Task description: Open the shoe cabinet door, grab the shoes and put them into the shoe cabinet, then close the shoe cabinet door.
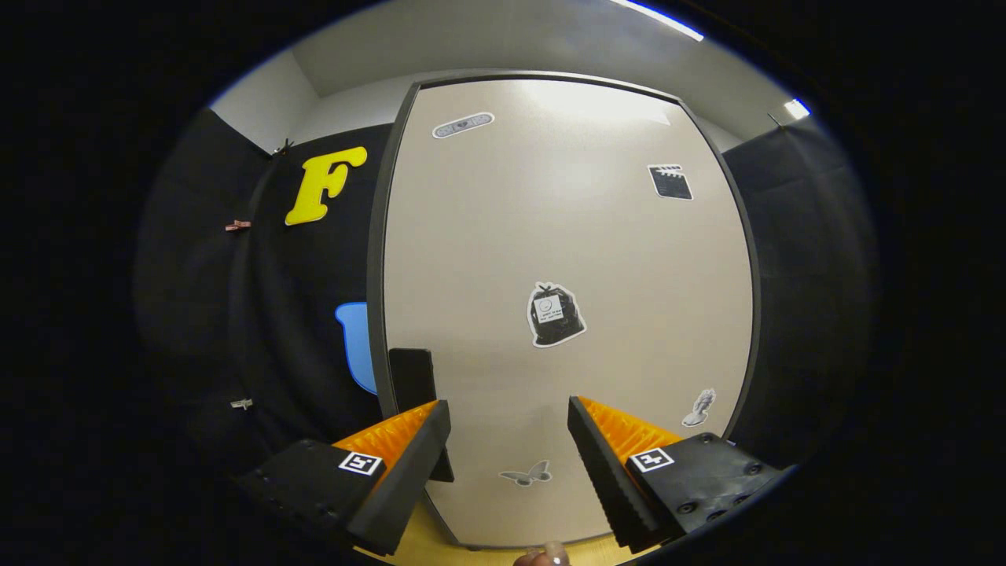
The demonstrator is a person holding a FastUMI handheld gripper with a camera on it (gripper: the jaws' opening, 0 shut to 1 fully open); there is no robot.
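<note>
Door [566, 259] of the cabinet stands closed, straight ahead of the gripper [509, 428], whose fingers gape wide, holding nothing; its dark handle [413, 377] sits at the door's left edge, just beyond the left finger.

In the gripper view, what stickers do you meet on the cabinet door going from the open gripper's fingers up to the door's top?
From the open gripper: butterfly sticker → bin-bag sticker → clapperboard sticker → oval sticker, all on the closed shoe cabinet door.

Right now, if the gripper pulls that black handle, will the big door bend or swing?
The cabinet door looks like a flat, stiff panel, so it probably swings rather than bends. The black handle sits at its edge, just beyond the open gripper, likely rigid. Its smooth face may be slippery.
</note>
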